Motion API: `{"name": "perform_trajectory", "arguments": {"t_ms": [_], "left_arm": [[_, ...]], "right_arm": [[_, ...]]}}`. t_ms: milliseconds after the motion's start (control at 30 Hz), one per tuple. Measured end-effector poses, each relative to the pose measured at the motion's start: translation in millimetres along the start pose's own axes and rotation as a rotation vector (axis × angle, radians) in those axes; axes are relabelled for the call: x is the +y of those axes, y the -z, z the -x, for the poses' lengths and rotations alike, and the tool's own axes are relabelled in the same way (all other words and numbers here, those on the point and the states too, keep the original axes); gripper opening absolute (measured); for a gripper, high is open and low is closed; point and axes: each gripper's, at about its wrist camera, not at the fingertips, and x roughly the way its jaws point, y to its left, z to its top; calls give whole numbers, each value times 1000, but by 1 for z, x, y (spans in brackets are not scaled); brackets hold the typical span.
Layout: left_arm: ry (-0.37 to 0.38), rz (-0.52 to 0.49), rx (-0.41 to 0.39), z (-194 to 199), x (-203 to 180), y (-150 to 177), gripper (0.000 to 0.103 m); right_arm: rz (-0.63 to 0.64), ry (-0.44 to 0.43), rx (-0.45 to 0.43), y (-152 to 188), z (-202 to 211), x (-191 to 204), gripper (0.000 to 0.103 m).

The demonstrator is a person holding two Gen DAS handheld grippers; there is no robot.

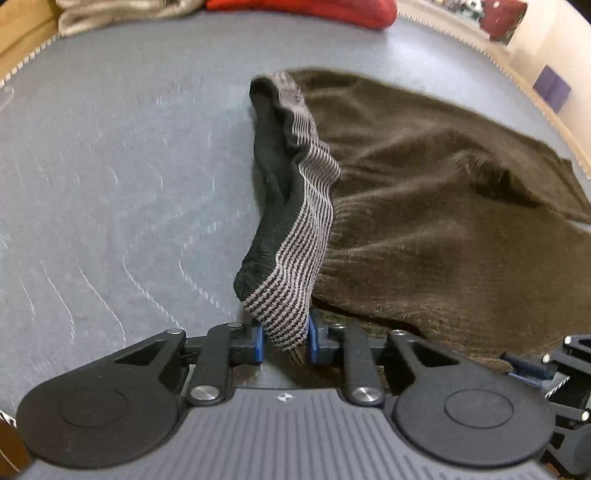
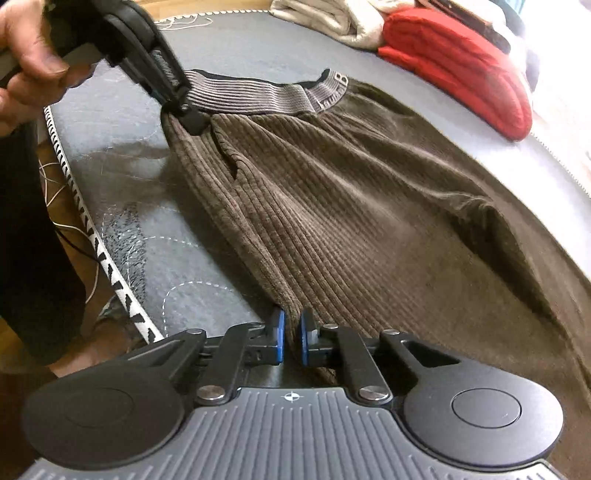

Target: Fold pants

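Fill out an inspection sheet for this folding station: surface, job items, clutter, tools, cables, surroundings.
Surface: grey quilted mattress with zigzag-trimmed edge.
Job's things: brown corduroy pants spread flat, grey striped elastic waistband lifted at one corner.
Clutter: folded red knit fabric and beige cloth pile at the far edge.
Grippers: left tool shut on the waistband; right tool shut on the pants' side edge.
Cables: thin white cord on the floor beside the mattress.
Surroundings: wooden floor; a hand holding the left tool.

Pants (image 2: 332, 192) lie on the mat (image 2: 192, 254); folded clothes (image 2: 461, 66) behind.
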Motion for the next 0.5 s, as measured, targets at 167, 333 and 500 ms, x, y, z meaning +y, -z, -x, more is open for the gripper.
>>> {"name": "perform_trajectory", "arguments": {"t_ms": [167,333,500], "left_arm": [[-122,-45,-92,5,-11,-7,61],[-124,-116,-277,33,-27,-9,61],[16,-136,-195,16,-41,-9,35]], "right_arm": [[-94,6,-15,-1,8,-13,24],[-321,35,-137,2,36,-51,45],[-546,131,-116,18,35,-93,48]]}}
